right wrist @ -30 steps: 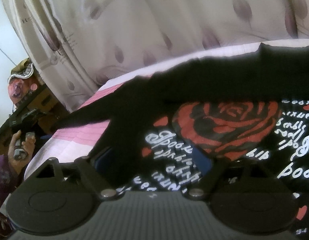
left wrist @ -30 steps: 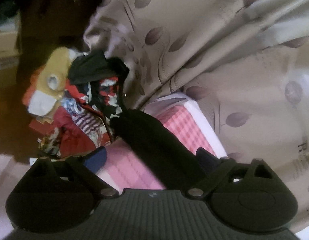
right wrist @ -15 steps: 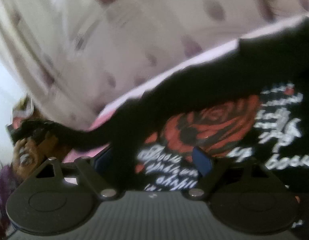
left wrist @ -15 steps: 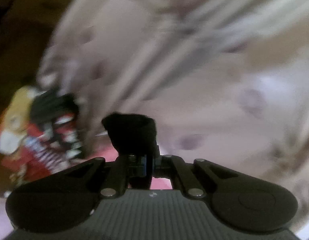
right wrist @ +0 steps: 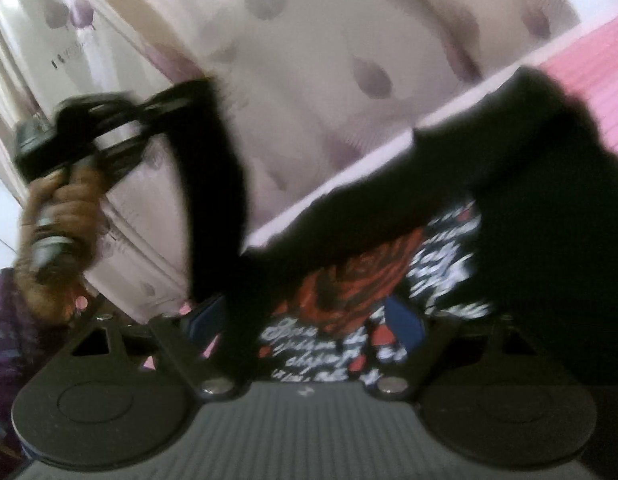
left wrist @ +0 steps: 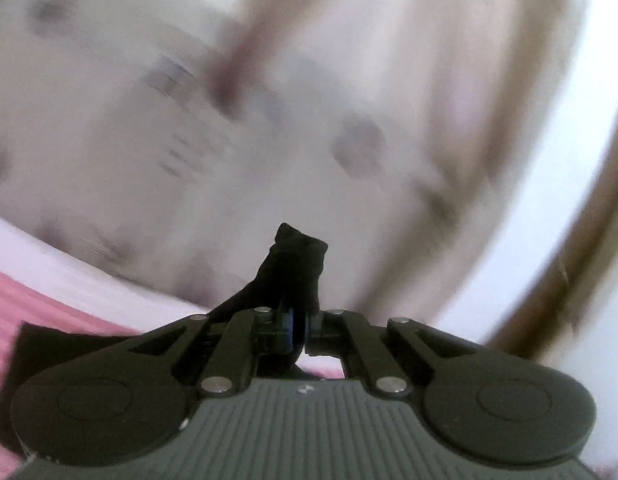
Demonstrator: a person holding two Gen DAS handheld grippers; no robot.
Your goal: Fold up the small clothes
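Your left gripper [left wrist: 297,330] is pressed together on the cuff end of a long black sleeve [left wrist: 293,268], pinching it so a tuft of cloth stands above the jaws. In the right wrist view that sleeve [right wrist: 217,208] rises in a dark band from the garment up to your left hand [right wrist: 65,204], lifted clear so it can swing over the body.

The black knit top with a red rose and white script printed on it [right wrist: 373,280] lies on the pink bedspread [right wrist: 597,60], near the edge that runs along the pale leaf-patterned curtain [right wrist: 309,60]. Your right gripper [right wrist: 305,320] is spread wide just above the print, apparently ready to steady the body; it pinches nothing.

Judging by the raised sleeve, you are folding it inward.
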